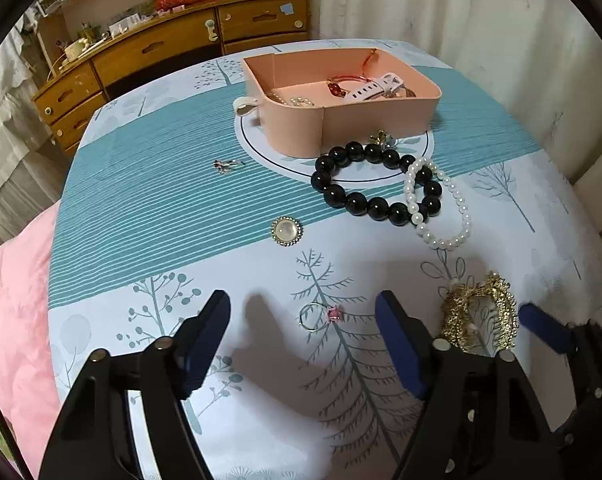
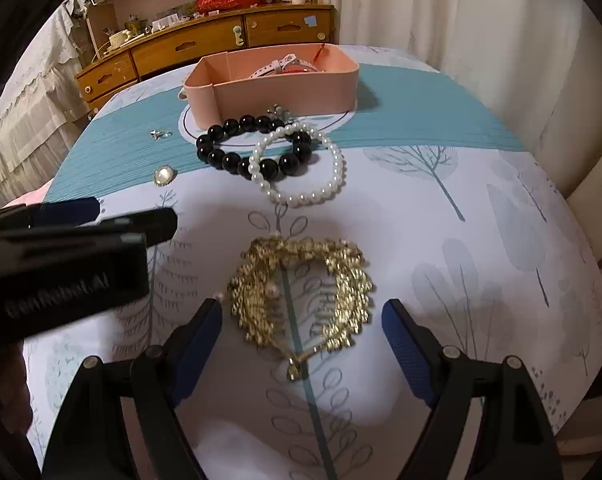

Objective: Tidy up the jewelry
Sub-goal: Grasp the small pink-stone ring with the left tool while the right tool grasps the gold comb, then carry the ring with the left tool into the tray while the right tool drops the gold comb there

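Note:
My left gripper (image 1: 303,316) is open, its fingers either side of a silver ring with a pink stone (image 1: 320,317) on the cloth. My right gripper (image 2: 302,318) is open around a gold necklace (image 2: 301,280), also in the left wrist view (image 1: 479,312). A black bead bracelet (image 1: 375,182) and a white pearl bracelet (image 1: 441,204) overlap near a pink organizer box (image 1: 341,120), which holds a white watch strap (image 1: 375,86) and red cord pieces. A round pearl brooch (image 1: 286,231) and a small silver piece (image 1: 227,165) lie to the left.
The table has a teal and white tree-print cloth (image 1: 161,216). A wooden drawer chest (image 1: 153,52) stands behind, curtains (image 1: 481,20) to the right, a pink blanket (image 1: 9,320) at the left. The left gripper body (image 2: 61,256) crosses the right wrist view.

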Motion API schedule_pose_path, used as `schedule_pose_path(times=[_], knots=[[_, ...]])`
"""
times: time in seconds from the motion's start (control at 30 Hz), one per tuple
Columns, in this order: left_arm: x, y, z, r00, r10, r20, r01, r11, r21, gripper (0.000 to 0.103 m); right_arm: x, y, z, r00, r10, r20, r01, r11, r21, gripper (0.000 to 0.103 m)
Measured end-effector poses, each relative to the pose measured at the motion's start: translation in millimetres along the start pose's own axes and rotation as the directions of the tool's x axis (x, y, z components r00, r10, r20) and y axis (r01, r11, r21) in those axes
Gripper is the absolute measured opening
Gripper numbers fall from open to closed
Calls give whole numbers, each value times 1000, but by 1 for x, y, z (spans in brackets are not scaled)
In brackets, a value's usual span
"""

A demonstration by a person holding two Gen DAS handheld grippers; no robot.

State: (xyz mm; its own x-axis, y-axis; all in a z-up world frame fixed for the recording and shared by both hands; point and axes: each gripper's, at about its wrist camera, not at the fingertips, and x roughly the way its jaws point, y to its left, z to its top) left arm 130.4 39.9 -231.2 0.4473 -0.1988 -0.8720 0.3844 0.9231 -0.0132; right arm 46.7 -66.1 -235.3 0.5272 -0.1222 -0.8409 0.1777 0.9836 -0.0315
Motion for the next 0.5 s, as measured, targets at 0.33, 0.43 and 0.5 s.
schedule_pose_path(times=[0.33,0.43,0.5], knots=[[7,-2,-5,1000,-20,-13,20,1000,7,30,2,2,4,1000,0,20,0,1000,-15,83],[7,-2,-6,1000,-12,3,12,1000,-7,20,1,3,3,999,10,31,-9,999,-33,80],[6,-3,-7,1000,-9,9,9,1000,-5,20,0,4,2,999,23,40,-21,998,-55,75]])
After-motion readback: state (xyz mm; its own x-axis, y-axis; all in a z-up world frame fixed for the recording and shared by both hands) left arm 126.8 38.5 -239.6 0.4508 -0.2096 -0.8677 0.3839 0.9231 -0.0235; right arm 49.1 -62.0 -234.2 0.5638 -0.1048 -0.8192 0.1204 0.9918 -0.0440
